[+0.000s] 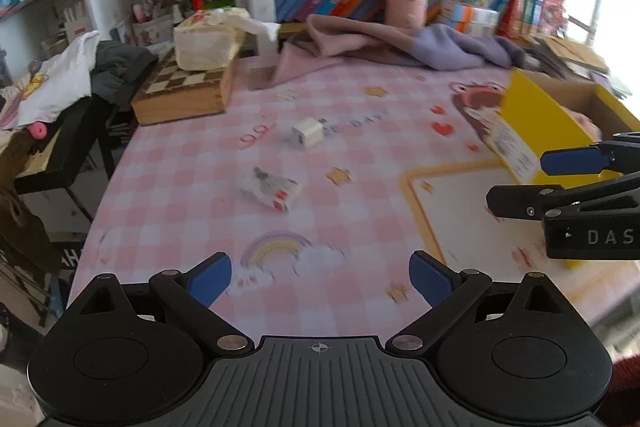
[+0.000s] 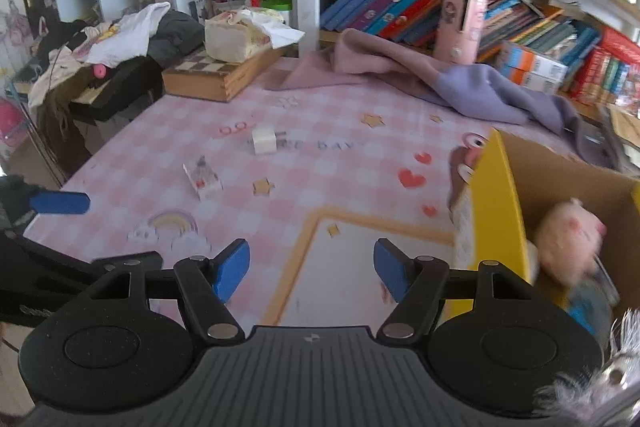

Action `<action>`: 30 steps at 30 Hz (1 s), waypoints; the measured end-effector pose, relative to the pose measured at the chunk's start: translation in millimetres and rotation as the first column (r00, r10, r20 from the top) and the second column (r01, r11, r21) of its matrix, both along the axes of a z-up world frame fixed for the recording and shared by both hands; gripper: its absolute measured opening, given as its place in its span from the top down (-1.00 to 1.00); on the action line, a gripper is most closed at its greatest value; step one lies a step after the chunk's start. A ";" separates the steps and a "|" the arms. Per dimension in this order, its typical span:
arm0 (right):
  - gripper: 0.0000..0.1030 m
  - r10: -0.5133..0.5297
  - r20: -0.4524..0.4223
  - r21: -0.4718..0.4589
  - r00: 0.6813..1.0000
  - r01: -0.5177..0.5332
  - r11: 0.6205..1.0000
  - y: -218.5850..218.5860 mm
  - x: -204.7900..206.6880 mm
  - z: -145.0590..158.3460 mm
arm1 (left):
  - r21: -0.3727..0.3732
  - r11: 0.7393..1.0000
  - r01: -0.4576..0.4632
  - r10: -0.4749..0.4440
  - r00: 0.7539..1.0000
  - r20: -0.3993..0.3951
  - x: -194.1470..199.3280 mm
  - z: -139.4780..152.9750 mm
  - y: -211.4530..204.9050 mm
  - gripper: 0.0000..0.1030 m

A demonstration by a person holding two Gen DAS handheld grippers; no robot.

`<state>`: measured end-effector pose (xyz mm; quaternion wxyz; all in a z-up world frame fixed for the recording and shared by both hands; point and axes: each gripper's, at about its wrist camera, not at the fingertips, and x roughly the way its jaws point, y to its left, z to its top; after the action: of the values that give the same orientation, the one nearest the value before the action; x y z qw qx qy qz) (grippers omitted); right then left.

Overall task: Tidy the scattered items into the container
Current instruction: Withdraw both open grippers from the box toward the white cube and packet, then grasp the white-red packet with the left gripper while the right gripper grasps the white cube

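Both hand-held grippers are empty, nothing between the blue pads: left hand-held gripper (image 1: 320, 281) has its jaws well apart over the rainbow print, right hand-held gripper (image 2: 312, 269) has its jaws apart too, over the yellow-bordered panel of the desk (image 2: 352, 163) cover. Progress: partly done, by my read. Cardboard box (image 2: 496, 195) with the yellow flap sits at the right edge of the desk and already holds a pink plush toy (image 2: 568, 239) plus something blue under it, too blurred to name. Left on the desk: a small white cube, probably a charger plug (image 1: 308, 133), and nearer to the grippers a small printed packet (image 1: 272, 189) lying flat; the two are apart from each other, both well left of the box. Pink and purple cloth (image 2: 440, 83) is heaped along the back by the books; can't say whether it counts as an item to tidy. Pose: both grippers angled down at the desk, side by side, the right one just beside the box flap, the left one closer to the packet. Frames are motion-blurred. Likely next pick is the packet with the left, judging by where it points.
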<state>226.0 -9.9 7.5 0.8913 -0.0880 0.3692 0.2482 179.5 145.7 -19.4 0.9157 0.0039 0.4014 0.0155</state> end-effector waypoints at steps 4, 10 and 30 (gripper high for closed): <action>-0.30 0.057 -0.036 0.032 0.998 -0.055 0.998 21.2 41.3 -4.2 | -0.003 0.998 -0.066 0.066 0.998 -0.006 29.8 -15.1 4.8 -0.89; -0.35 0.198 -0.037 0.006 0.979 -0.198 0.980 64.5 97.5 -7.7 | 0.008 0.986 -0.167 0.167 0.986 0.015 73.6 -34.7 13.1 -0.89; -0.09 0.369 -0.174 -0.069 0.913 -0.386 0.920 147.4 194.7 -83.7 | -0.003 0.949 -0.314 0.313 0.948 -0.060 130.3 -71.4 21.5 -0.20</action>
<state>420.7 137.6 -76.2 0.7887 -0.1832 0.4268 0.4027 309.8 167.2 -90.9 0.8894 -0.0651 0.4239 0.1584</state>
